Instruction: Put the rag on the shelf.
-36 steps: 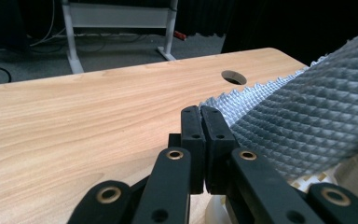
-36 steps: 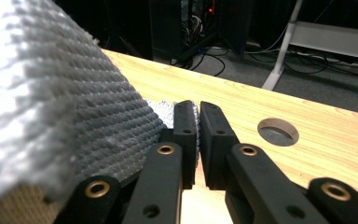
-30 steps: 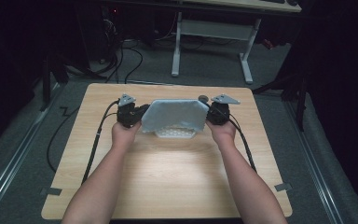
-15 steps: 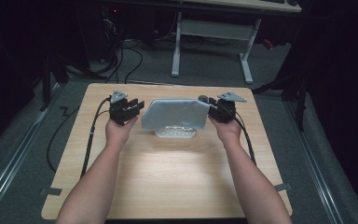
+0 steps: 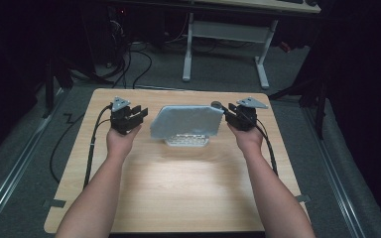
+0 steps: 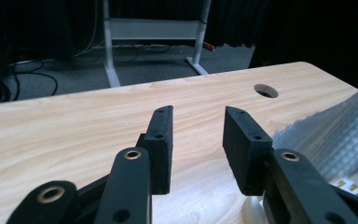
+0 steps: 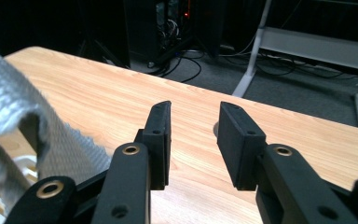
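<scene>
Grey cloth [image 5: 187, 121] lying draped over a white rack [image 5: 187, 141], left gripper [image 5: 138, 114] and right gripper [image 5: 228, 115] flanking the cloth, both jaws having just been opening, standing apart, gripping nothing.

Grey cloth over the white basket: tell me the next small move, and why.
Probably draw both hands back toward the near edge. The grey cloth already drapes the white basket, and the left gripper and right gripper have just been opening, with nothing between the jaws, each beside the cloth.
</scene>
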### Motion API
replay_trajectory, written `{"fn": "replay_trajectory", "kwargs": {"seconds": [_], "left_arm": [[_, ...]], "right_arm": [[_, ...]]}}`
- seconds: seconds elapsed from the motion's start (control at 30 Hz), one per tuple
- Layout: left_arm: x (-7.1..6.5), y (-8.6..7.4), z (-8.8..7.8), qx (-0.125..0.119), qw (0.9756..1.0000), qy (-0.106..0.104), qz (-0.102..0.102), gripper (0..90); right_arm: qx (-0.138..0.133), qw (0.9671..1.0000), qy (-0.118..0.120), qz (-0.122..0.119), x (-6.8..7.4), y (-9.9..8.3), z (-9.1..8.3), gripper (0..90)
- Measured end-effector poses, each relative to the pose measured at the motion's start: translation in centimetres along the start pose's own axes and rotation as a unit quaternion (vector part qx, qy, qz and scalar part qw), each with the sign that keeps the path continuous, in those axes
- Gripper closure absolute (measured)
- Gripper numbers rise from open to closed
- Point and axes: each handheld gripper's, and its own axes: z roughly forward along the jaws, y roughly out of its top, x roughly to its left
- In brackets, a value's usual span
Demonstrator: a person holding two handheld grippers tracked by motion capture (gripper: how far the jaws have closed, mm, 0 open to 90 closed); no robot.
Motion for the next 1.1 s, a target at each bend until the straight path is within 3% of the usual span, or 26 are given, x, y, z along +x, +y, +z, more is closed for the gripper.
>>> {"fn": "replay_trajectory", "kwargs": {"seconds": [0.17,0.33,0.4,0.43,0.57,0.73,0.83,0.87,1.0,1.03,1.1], "left_arm": [[0.3,-1.0,-1.9,-0.004,0.9999,0.012,-0.003,62.9],[0.1,-1.4,-3.2,-0.008,0.9998,0.017,0.001,61.3],[0.0,-1.8,-3.8,-0.008,0.9998,0.019,0.000,60.7],[0.0,-1.9,-4.1,-0.007,0.9998,0.017,-0.001,60.7],[-0.2,-3.1,-5.5,0.002,0.9999,0.016,0.004,60.0],[-0.4,-3.9,-6.5,0.007,0.9999,0.012,0.004,58.5],[-0.8,-4.8,-7.3,0.013,0.9999,0.008,0.006,57.8],[-1.0,-5.2,-7.8,0.016,0.9998,0.005,0.007,57.1],[-1.5,-6.0,-8.6,0.024,0.9997,0.000,0.009,56.4],[-1.7,-6.3,-8.9,0.026,0.9996,-0.003,0.009,55.9],[-2.2,-6.9,-9.4,0.029,0.9995,-0.005,0.013,55.3]], "right_arm": [[-0.010,0.9999,-0.001,0.001,-0.1,-0.4,-1.1,62.8],[-0.001,1.0000,-0.002,-0.003,-0.1,-0.9,-2.0,61.1],[-0.011,0.9999,-0.005,-0.008,0.1,-1.4,-2.6,61.2],[-0.002,0.9999,-0.004,-0.010,0.3,-1.6,-3.1,60.8],[-0.012,0.9997,-0.005,-0.022,0.8,-2.1,-4.3,61.4],[0.000,0.9996,0.003,-0.027,1.2,-2.3,-5.6,61.3],[-0.009,0.9992,-0.011,-0.038,1.9,-2.5,-6.7,63.1],[0.002,0.9992,-0.010,-0.039,2.2,-2.6,-7.2,62.0],[-0.009,0.9990,-0.005,-0.043,2.7,-3.1,-8.3,60.4],[0.005,0.9990,0.000,-0.045,3.0,-3.4,-8.8,59.5],[-0.002,0.9990,0.000,-0.044,3.3,-4.1,-9.4,59.2]]}}
